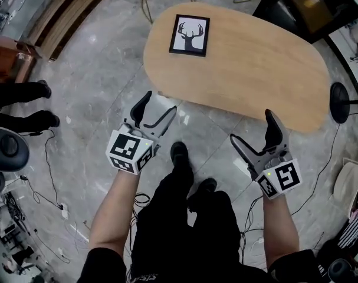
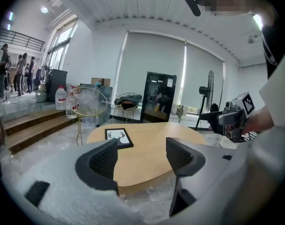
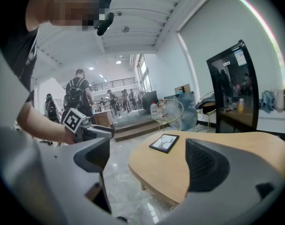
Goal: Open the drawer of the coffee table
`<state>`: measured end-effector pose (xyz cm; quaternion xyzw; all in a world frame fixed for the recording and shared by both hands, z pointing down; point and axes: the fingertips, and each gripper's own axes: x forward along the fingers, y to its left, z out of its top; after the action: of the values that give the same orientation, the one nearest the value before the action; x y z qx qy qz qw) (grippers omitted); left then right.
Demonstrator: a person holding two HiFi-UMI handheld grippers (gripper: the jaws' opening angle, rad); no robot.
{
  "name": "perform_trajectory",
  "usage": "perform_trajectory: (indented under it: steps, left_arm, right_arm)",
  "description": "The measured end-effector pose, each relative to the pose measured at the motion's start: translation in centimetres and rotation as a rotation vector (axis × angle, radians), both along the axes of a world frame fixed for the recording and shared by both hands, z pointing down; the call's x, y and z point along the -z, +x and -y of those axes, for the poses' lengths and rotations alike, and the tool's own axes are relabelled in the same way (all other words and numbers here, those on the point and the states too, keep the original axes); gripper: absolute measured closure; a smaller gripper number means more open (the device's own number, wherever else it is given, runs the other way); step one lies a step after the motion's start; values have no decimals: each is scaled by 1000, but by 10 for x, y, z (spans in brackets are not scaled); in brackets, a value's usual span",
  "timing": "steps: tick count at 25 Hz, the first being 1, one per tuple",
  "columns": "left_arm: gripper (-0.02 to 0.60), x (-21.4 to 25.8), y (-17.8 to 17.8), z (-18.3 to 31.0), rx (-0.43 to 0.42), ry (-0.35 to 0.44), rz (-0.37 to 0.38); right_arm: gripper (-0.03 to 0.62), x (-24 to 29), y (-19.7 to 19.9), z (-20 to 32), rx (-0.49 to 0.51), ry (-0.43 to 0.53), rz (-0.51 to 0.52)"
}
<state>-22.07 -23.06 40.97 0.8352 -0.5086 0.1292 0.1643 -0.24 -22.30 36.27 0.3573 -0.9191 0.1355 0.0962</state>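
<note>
**Grippers poised before the table (image 1: 255, 69), drawer out of sight**
Left gripper (image 1: 156, 108) and right gripper (image 1: 253, 128) hang near its near edge, fingers spread and empty. Next, likely: find the drawer front under the top and grip it.

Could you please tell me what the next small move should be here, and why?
Probably bring both down and in toward the near edge of the table. The left gripper and right gripper are open and empty, short of that edge, and no drawer front shows in any view yet.
</note>
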Motion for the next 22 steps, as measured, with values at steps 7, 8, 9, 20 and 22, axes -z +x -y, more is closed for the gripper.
perform_trajectory:
  steps: [7,8,9,20,22]
  left_arm:
    - [268,-96,11,9,-36,34,26]
    - [268,-110,11,11,-38,41,33]
    - [268,-123,10,13,-37,48,35]
    - [268,-216,-23,6,43,136,70]
    - [266,-231,-29,0,45,121,102]
  right_arm:
    - [115,-106,34,-3,-67,45,-39]
    - [115,-121,38,-5,-73,49,-44]
    - [118,-135,43,-8,-81,50,-46]
    - [143,-261,50,-25,-136,35,-19]
    - [143,-278,50,-23,-133,23,-25]
